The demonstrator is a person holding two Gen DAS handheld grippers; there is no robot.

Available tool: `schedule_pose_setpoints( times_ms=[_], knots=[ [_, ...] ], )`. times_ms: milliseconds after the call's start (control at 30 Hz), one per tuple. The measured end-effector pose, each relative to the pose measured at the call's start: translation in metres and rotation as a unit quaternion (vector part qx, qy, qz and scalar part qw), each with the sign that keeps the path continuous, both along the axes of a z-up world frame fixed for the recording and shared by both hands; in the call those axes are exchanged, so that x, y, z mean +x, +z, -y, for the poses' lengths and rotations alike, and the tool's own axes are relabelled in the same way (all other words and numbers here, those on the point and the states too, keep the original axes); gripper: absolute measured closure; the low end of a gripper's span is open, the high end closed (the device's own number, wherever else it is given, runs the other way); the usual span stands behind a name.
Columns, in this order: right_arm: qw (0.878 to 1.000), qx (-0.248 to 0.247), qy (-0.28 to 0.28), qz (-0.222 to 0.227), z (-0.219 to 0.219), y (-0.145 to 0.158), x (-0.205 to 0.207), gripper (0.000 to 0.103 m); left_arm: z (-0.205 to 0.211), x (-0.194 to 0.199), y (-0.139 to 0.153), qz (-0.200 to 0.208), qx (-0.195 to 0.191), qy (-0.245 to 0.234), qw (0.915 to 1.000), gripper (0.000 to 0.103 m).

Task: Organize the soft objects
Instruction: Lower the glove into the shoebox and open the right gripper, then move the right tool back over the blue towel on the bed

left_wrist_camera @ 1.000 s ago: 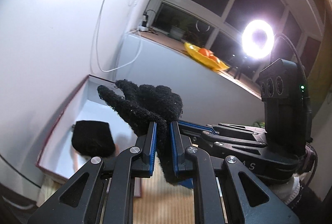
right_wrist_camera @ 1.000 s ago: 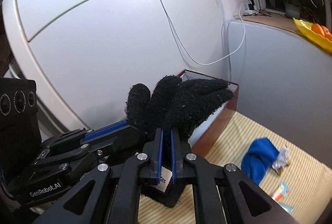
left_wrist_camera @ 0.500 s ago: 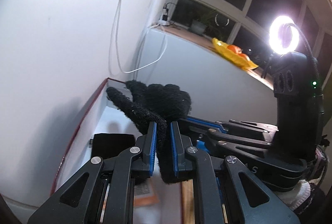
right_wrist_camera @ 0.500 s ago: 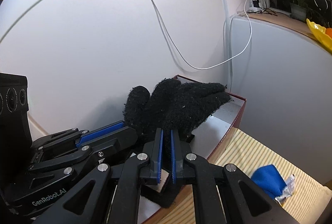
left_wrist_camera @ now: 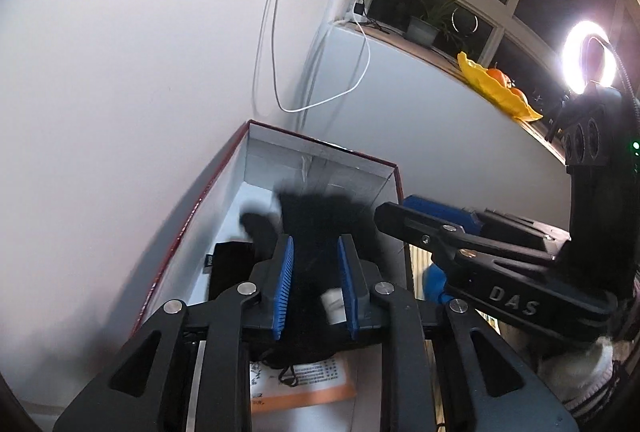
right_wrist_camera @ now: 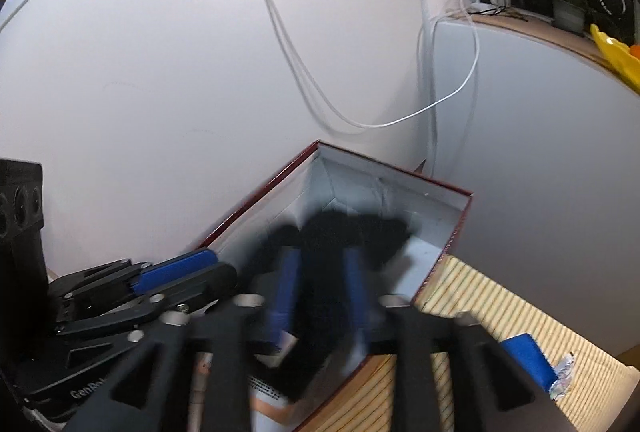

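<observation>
Left wrist view: the left gripper is opening, its blue pads standing clear of the blurred black glove between them, over the red-edged box.

Right wrist view: the right gripper is likewise opening; the same glove lies loose between its fingers, above the box.

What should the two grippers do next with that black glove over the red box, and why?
Probably draw both grippers back and up, clear of the box. The left gripper and right gripper are both opening, and the black glove, blurred, seems to be dropping between their blue pads into the box, beside a folded black item already inside. A blue cloth waits on the mat.
</observation>
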State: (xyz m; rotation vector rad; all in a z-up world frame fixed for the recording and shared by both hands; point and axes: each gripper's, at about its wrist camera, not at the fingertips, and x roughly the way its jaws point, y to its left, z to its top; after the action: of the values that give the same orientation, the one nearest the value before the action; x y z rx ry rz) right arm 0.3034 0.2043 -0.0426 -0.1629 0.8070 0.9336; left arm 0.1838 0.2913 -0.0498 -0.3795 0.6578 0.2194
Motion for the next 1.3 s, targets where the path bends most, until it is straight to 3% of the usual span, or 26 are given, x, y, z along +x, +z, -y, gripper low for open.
schedule_pose_setpoints(
  times_ms=[33,133,167,500,767,1033,1200,1300],
  knots=[
    [1.000,0.004,-0.005,0.005,0.003,0.002,0.000,0.047,0.002,-0.003,0.001,0.002,0.003,0.001,1.0000,0.074],
    [1.000,0.012,-0.014,0.012,0.015,0.009,-0.001,0.045,0.006,-0.009,0.006,0.009,0.005,0.003,0.9999,0.054],
    [1.000,0.012,-0.013,0.010,0.017,0.010,-0.001,0.044,0.007,-0.011,0.007,0.011,0.003,0.003,0.9999,0.053],
    [1.000,0.011,-0.019,-0.005,0.075,0.028,-0.009,0.038,0.036,-0.029,0.017,0.021,-0.012,-0.027,0.9993,0.053],
    [0.998,0.008,-0.069,0.008,0.176,0.039,-0.029,0.038,0.075,-0.043,0.017,0.025,-0.021,-0.067,0.9972,0.052],
    [0.990,0.031,-0.139,-0.012,0.273,0.030,-0.042,0.037,0.121,-0.048,0.000,0.012,-0.041,-0.111,0.9928,0.052],
    [0.985,0.029,-0.168,-0.023,0.310,0.015,-0.049,0.037,0.152,-0.047,-0.018,-0.003,-0.057,-0.138,0.9888,0.052],
    [0.981,0.027,-0.185,-0.052,0.327,-0.002,-0.053,0.037,0.172,-0.044,-0.029,-0.016,-0.058,-0.161,0.9852,0.052]
  ],
)
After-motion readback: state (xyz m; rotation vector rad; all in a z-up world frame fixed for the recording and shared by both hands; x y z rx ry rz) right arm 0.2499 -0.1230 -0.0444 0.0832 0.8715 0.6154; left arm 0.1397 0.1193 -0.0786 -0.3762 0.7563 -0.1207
